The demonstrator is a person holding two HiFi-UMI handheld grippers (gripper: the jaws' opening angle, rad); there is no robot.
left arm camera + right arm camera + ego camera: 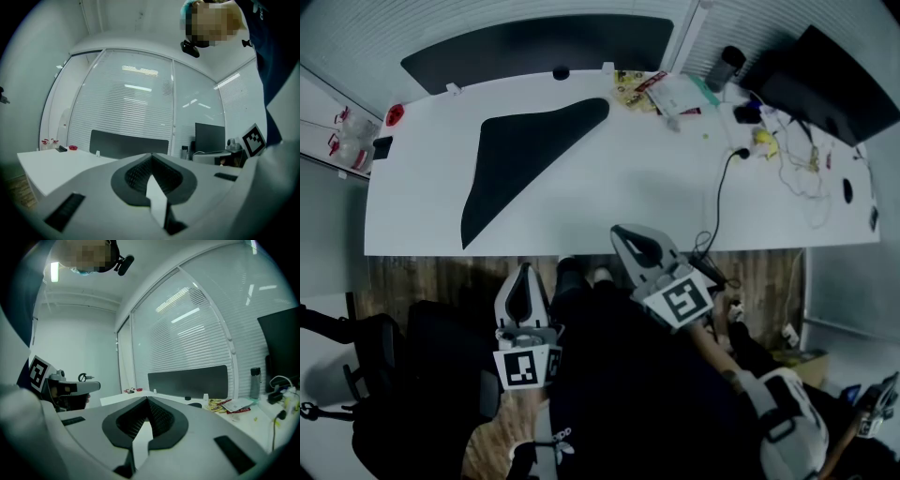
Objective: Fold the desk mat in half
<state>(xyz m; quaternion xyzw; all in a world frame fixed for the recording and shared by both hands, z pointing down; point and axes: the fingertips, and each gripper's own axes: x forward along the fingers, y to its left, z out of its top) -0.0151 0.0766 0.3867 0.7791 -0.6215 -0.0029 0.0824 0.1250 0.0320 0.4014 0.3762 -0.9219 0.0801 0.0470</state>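
The black desk mat (525,150) lies on the left half of the white desk (609,202). It shows as a curved, roughly triangular shape, wide at the back and narrowing toward the front left. Both grippers are off the desk, close to the person's body. The left gripper (525,270) points at the desk's front edge from below it, jaws together and holding nothing (151,155). The right gripper (621,232) reaches just over the front edge, right of the mat, and is also shut and empty (146,399). Neither touches the mat.
A dark partition (534,47) runs along the back of the desk. At the back right are snack packets and papers (661,94), a bottle (729,66), a monitor (830,80) and loose wires. A black cable (717,202) trails to the front edge. A chair (356,375) stands at the lower left.
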